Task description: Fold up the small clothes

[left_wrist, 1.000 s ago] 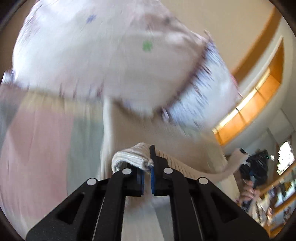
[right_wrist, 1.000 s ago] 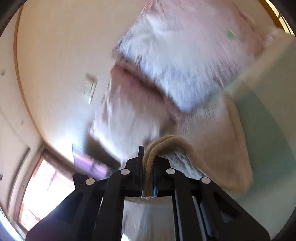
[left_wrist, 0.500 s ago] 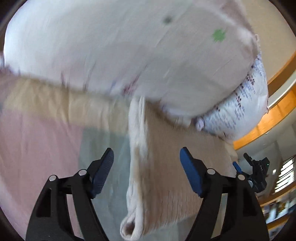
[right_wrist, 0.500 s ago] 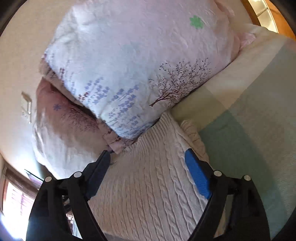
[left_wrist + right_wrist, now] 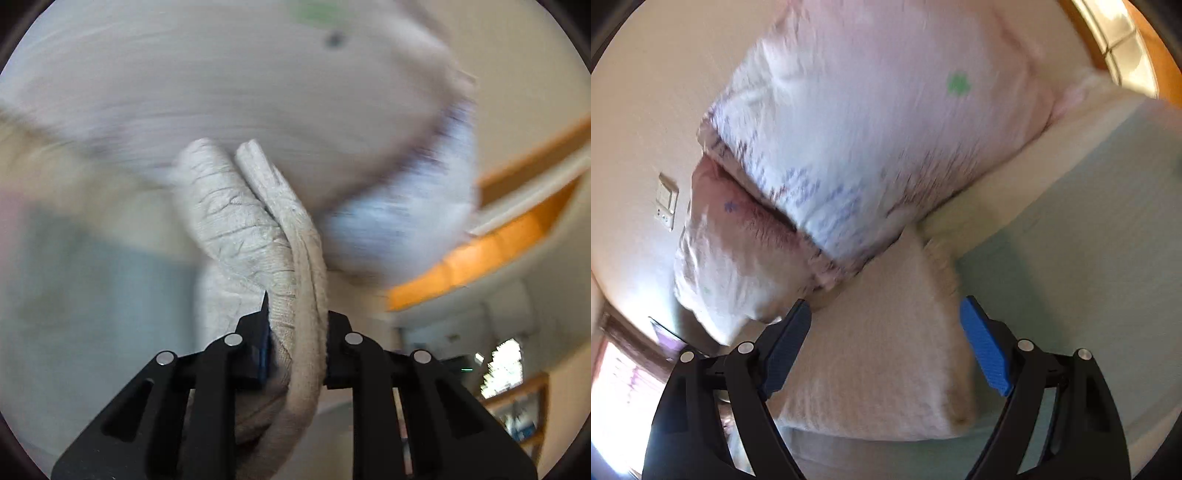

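Note:
A cream cable-knit sweater [image 5: 882, 354] lies folded on the bed, its far edge against a floral pillow [image 5: 871, 122]. My right gripper [image 5: 886, 347] is open just above it, one blue pad on each side, holding nothing. My left gripper [image 5: 297, 332] is shut on a thick folded edge of the same sweater [image 5: 258, 221], which bunches up in front of the fingers. The left wrist view is blurred.
Two stacked floral pillows, the upper one white [image 5: 240, 81] and a pink one [image 5: 738, 258] beneath it, stand behind the sweater. The bed cover [image 5: 1071, 258] has pale green and cream blocks. A wall with a light switch [image 5: 666, 206] is at left.
Both grippers let go of the sweater and opened half a second ago. The left gripper has since shut on a folded edge of it. The right gripper stays open over the sweater.

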A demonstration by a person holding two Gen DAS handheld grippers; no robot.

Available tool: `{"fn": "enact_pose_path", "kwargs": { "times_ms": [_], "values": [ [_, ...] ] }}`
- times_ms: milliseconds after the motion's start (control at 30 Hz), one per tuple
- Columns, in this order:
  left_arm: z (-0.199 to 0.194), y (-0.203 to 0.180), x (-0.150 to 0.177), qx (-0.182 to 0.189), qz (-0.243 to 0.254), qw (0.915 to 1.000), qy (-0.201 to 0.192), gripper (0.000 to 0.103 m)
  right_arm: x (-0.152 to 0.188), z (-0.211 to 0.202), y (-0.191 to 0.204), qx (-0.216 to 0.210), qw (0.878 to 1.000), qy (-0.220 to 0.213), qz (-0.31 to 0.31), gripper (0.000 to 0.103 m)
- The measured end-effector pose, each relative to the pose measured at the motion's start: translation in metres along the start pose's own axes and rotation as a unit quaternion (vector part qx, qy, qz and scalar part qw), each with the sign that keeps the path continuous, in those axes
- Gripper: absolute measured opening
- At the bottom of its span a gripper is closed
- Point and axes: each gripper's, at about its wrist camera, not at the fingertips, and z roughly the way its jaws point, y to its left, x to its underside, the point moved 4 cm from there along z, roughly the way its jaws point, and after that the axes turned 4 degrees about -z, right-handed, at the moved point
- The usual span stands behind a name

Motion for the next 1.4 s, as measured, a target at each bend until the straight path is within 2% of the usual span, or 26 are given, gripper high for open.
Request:
{"fn": "enact_pose_path", "kwargs": {
  "times_ms": [33,100,133,167,200,233,267,300,367,400,433,467,533,600,667,700,767,833,900,933,967,1033,1067,1167,1333,1400],
  "values": [
    [0.021,-0.032,0.004,0.038,0.012,0.9992,0.009,0.019,-0.005,-0.006,-0.004,0.008,1.0,-0.012,-0.003,0.084],
    [0.062,-0.072,0.013,0.086,0.021,0.9955,0.033,0.019,-0.012,-0.012,-0.013,0.013,1.0,-0.027,0.007,0.084],
    [0.097,-0.091,0.023,0.117,0.02,0.991,0.062,0.021,-0.015,-0.011,-0.018,0.016,0.999,-0.03,0.014,0.084],
    [0.118,-0.099,0.03,0.135,0.015,0.9872,0.083,0.03,-0.019,-0.009,-0.025,0.024,0.999,-0.03,0.02,0.084],
    [0.158,-0.111,0.044,0.165,0.003,0.977,0.135,0.033,-0.02,-0.006,-0.029,0.031,0.999,-0.026,0.022,0.084],
    [0.182,-0.114,0.055,0.176,-0.009,0.9702,0.166,0.033,-0.022,-0.002,-0.036,0.037,0.999,-0.017,0.026,0.084],
    [0.192,-0.114,0.061,0.179,-0.017,0.9672,0.179,0.033,-0.023,0.001,-0.041,0.041,0.999,-0.007,0.032,0.084],
    [0.195,-0.112,0.066,0.175,-0.018,0.9671,0.184,0.034,-0.025,0.003,-0.048,0.042,0.998,0.005,0.039,0.084],
    [0.179,-0.105,0.061,0.165,0.004,0.9728,0.162,0.051,-0.027,0.002,-0.055,0.031,0.998,0.02,0.044,0.084],
    [0.159,-0.096,0.054,0.135,0.028,0.9826,0.124,0.065,-0.029,0.003,-0.057,0.027,0.998,0.029,0.042,0.084],
    [0.142,-0.088,0.047,0.108,0.046,0.9884,0.096,0.074,-0.031,0.008,-0.058,0.022,0.998,0.042,0.041,0.084],
    [0.13,-0.079,0.042,0.079,0.059,0.9923,0.075,0.078,-0.032,0.012,-0.058,0.017,0.998,0.054,0.042,0.084],
    [0.114,-0.058,0.034,0.011,0.078,0.9951,0.059,0.078,-0.032,0.032,-0.054,0.003,0.994,0.097,0.045,0.084],
    [0.112,-0.035,0.036,-0.043,0.082,0.993,0.073,0.078,-0.029,0.055,-0.047,-0.008,0.99,0.137,0.043,0.083],
    [0.114,-0.018,0.037,-0.068,0.078,0.9908,0.087,0.078,-0.026,0.073,-0.041,-0.001,0.987,0.158,0.038,0.079],
    [0.116,-0.014,0.04,-0.075,0.077,0.9902,0.09,0.078,-0.024,0.082,-0.038,0.012,0.985,0.167,0.032,0.069],
    [0.105,-0.014,0.047,-0.078,0.093,0.9902,0.068,0.077,-0.024,0.086,-0.031,0.019,0.986,0.163,0.016,0.066],
    [0.101,-0.034,0.052,-0.067,0.134,0.9875,0.049,0.074,-0.026,0.083,-0.022,0.015,0.989,0.147,-0.004,0.066],
    [0.1,-0.064,0.068,-0.041,0.202,0.9777,0.043,0.074,-0.026,0.086,-0.018,0.019,0.988,0.15,-0.014,0.064],
    [0.101,-0.077,0.078,-0.031,0.235,0.9705,0.044,0.074,-0.026,0.09,-0.017,0.023,0.987,0.155,-0.016,0.058],
    [0.105,-0.093,0.093,-0.026,0.276,0.9594,0.052,0.074,-0.025,0.095,-0.017,0.024,0.986,0.165,-0.017,0.053],
    [0.119,-0.109,0.119,-0.032,0.331,0.9401,0.074,0.076,-0.022,0.107,-0.017,0.029,0.982,0.187,-0.027,0.021],
    [0.128,-0.112,0.129,-0.036,0.341,0.9354,0.087,0.076,-0.022,0.109,-0.016,0.038,0.981,0.184,-0.043,0.014],
    [0.149,-0.098,0.149,-0.057,0.344,0.9268,0.141,0.073,-0.029,0.105,-0.025,0.054,0.985,0.162,-0.03,0.011],
    [0.168,-0.091,0.169,-0.081,0.37,0.9093,0.172,0.07,-0.028,0.109,-0.039,0.091,0.984,0.156,-0.002,0.009],
    [0.166,-0.081,0.18,-0.101,0.387,0.899,0.179,0.069,-0.023,0.109,-0.041,0.098,0.983,0.158,0.007,0.009]
  ]
}}
